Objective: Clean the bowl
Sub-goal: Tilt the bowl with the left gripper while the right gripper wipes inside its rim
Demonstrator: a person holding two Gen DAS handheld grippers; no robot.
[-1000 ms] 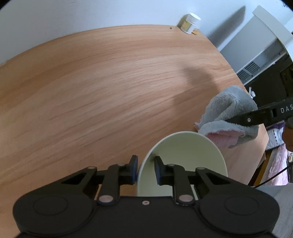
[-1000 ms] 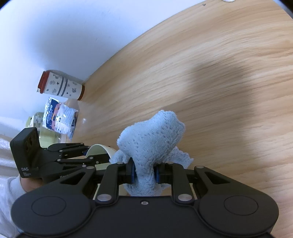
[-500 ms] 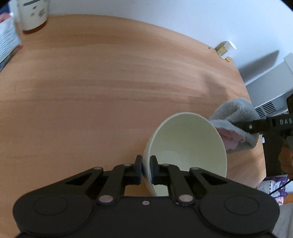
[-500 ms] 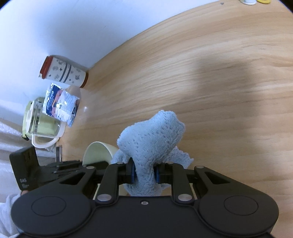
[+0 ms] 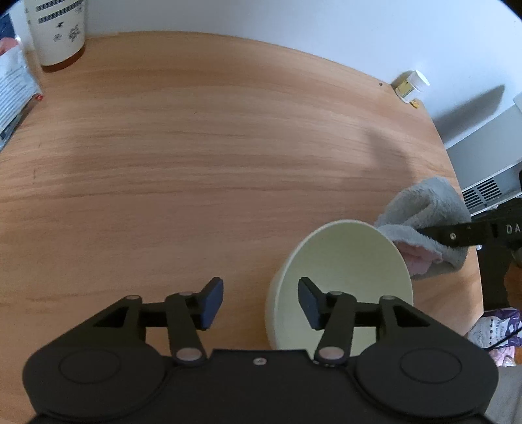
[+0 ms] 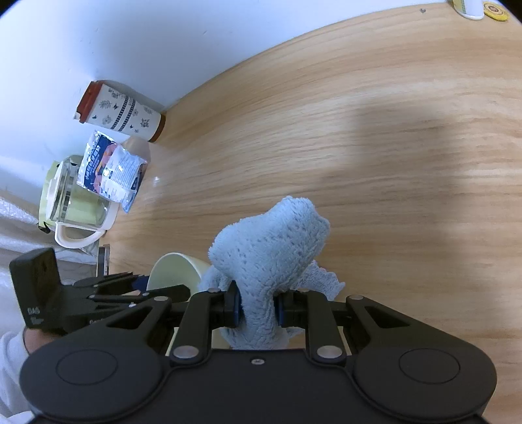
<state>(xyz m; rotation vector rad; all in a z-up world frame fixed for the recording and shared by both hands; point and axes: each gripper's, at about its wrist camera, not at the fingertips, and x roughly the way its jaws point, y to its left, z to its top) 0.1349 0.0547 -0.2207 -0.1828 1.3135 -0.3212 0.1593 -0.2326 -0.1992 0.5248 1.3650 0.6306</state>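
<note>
— Released now: left gripper (image 5: 261, 301), jaws just opened wide, its right pad seemingly inside the bowl (image 5: 345, 277), rim between.
— Bowl?
— Four o'clock, near the table (image 5: 195, 146) edge; twelve o'clock open. Right gripper (image 6: 257, 308) pinches the cloth (image 6: 270, 248).

The near side of the bowl (image 5: 342, 274) is hidden behind the left gripper (image 5: 261, 301) body in the left wrist view; in the right wrist view its lower part sits behind the cloth (image 6: 270, 257) and gripper arms; the cloth's lower folds vanish behind the right gripper (image 6: 257, 308); the patterned cup (image 5: 57, 31) and the packet (image 5: 13, 88) are cut by the picture's edge; the small jar (image 6: 466, 8) is cropped at the top; its label is too small to read.
</note>
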